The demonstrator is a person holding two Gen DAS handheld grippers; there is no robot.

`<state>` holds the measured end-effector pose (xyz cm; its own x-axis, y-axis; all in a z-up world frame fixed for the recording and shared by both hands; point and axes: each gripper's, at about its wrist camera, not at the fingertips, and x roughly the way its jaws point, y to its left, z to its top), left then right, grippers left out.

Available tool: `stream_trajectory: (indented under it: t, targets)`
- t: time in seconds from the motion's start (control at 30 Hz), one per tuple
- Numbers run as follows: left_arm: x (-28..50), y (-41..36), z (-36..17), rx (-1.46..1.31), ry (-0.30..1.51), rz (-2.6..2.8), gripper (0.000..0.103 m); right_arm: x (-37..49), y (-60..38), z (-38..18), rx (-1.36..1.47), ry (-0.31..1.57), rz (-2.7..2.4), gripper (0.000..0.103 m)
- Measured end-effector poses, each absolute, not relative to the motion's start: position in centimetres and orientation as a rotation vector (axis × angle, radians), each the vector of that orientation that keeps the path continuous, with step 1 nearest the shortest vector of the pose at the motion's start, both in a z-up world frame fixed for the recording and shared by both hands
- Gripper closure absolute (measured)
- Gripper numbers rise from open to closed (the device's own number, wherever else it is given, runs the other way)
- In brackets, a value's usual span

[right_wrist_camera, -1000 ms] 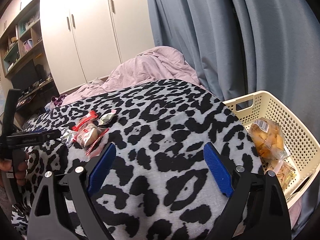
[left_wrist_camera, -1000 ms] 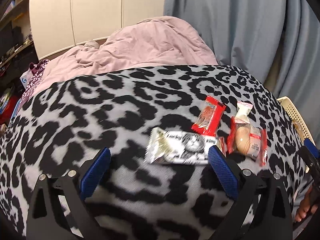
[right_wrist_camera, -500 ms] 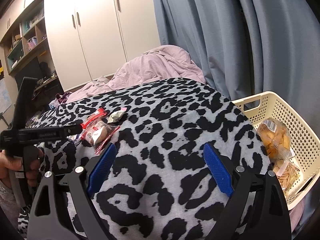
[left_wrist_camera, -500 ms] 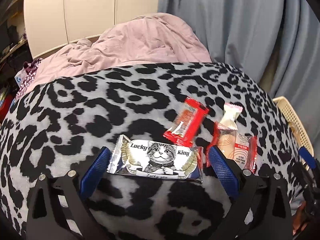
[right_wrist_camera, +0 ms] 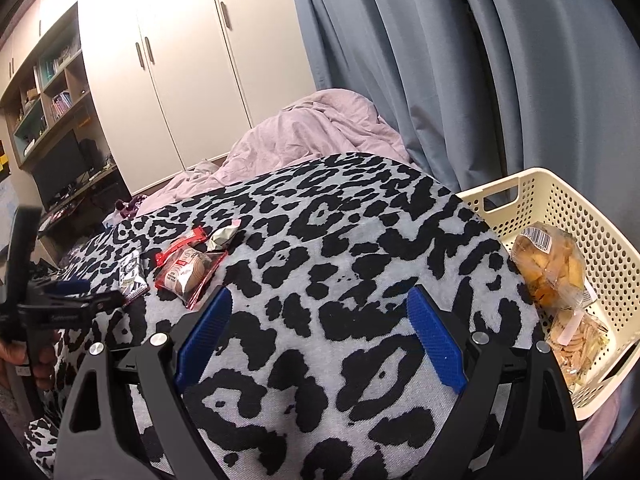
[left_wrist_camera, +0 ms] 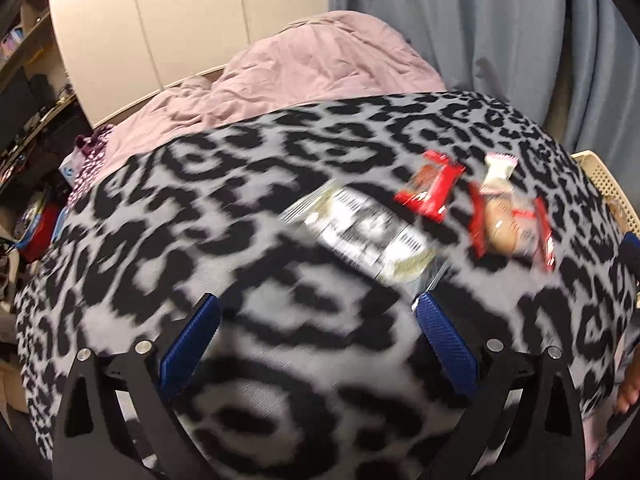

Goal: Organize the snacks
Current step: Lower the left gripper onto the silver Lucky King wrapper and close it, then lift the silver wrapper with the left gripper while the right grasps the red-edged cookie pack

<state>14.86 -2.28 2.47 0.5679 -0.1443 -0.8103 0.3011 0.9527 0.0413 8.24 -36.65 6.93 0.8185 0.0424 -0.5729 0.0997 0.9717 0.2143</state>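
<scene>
Several snacks lie on the leopard-print blanket (left_wrist_camera: pixel 240 208): a silver cat-print packet (left_wrist_camera: pixel 366 236), a red packet (left_wrist_camera: pixel 430 186), a small white candy (left_wrist_camera: pixel 498 168) and a clear red-edged bun packet (left_wrist_camera: pixel 510 226). My left gripper (left_wrist_camera: pixel 316 310) is open and empty, just short of the silver packet; the view is blurred. The same snacks show in the right wrist view: silver packet (right_wrist_camera: pixel 132 272), red packet (right_wrist_camera: pixel 182 242), candy (right_wrist_camera: pixel 222 236), bun packet (right_wrist_camera: pixel 190 274). My right gripper (right_wrist_camera: pixel 320 316) is open and empty over bare blanket. The left gripper (right_wrist_camera: pixel 76 300) shows there beside the silver packet.
A cream perforated basket (right_wrist_camera: pixel 560 208) stands at the right bed edge, holding a bag of yellow snacks (right_wrist_camera: pixel 548 268) and a bag of crackers (right_wrist_camera: pixel 576 340). A pink duvet (right_wrist_camera: pixel 312 132) is heaped behind. Grey curtains (right_wrist_camera: pixel 440 60) hang at the right, white wardrobes (right_wrist_camera: pixel 168 68) behind.
The left gripper has pulled back and swung, so the silver packet now lies beyond its fingertips instead of between them. The right gripper has shifted only slightly.
</scene>
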Motion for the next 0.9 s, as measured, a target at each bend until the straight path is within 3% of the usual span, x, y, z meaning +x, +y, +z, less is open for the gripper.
stream_trajectory:
  t: [0.23, 0.57, 0.63, 0.73, 0.9]
  targets:
    - [14.0, 0.2, 2.8, 0.062, 0.940, -0.217, 0.005, 8.3, -36.2, 6.9, 0.246, 0.610, -0.011, 0.012]
    - [17.9, -5.1, 2.7, -0.027, 0.919, -0.186, 0.007, 8.1, -36.3, 6.8, 0.236, 0.614, -0.011, 0.012]
    - [18.6, -5.3, 2.8, -0.016, 0.897, -0.145, 0.031, 8.2, -36.9, 6.5, 0.250, 0.617, -0.022, 0.012]
    - [19.0, -5.1, 3.1, -0.020, 0.891, -0.150, 0.052, 8.3, -37.6, 6.0, 0.268, 0.623, -0.032, 0.012]
    - [18.5, -4.7, 3.4, -0.027, 0.891, -0.178, 0.059, 8.6, -38.1, 5.7, 0.281, 0.628, -0.031, 0.012]
